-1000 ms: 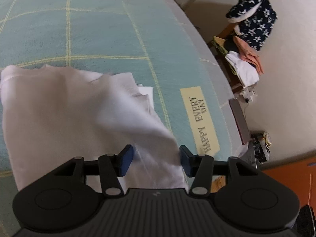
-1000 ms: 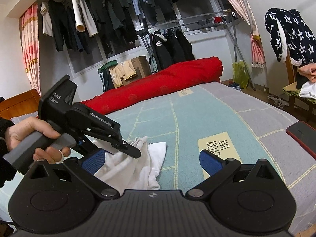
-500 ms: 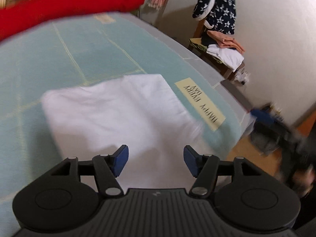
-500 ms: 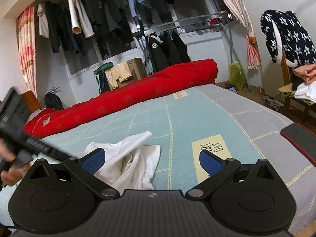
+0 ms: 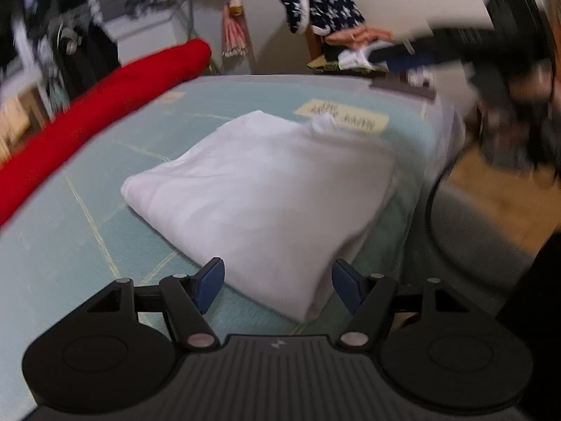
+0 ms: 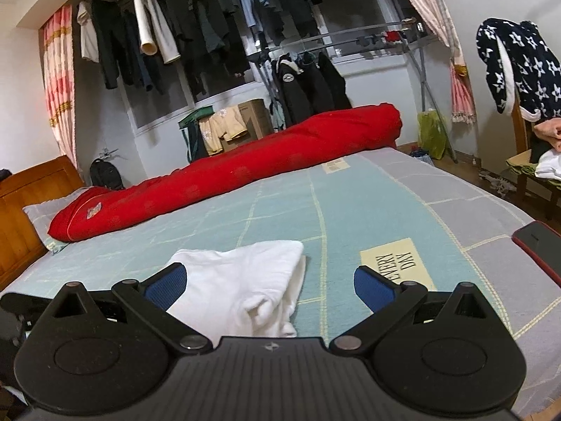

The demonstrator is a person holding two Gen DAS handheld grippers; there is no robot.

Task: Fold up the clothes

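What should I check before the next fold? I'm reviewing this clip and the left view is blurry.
1. Left tongs open and empty: ok.
2. Right tongs open and empty: ok.
3. Shirt lying folded on the bed: ok.
4. Shirt edges neat: not ok, a bunched flap shows at the near end.
5. Shirt clear of the phone: ok.
6. Shirt safely away from the bed's edge: cannot tell, left view is blurred.
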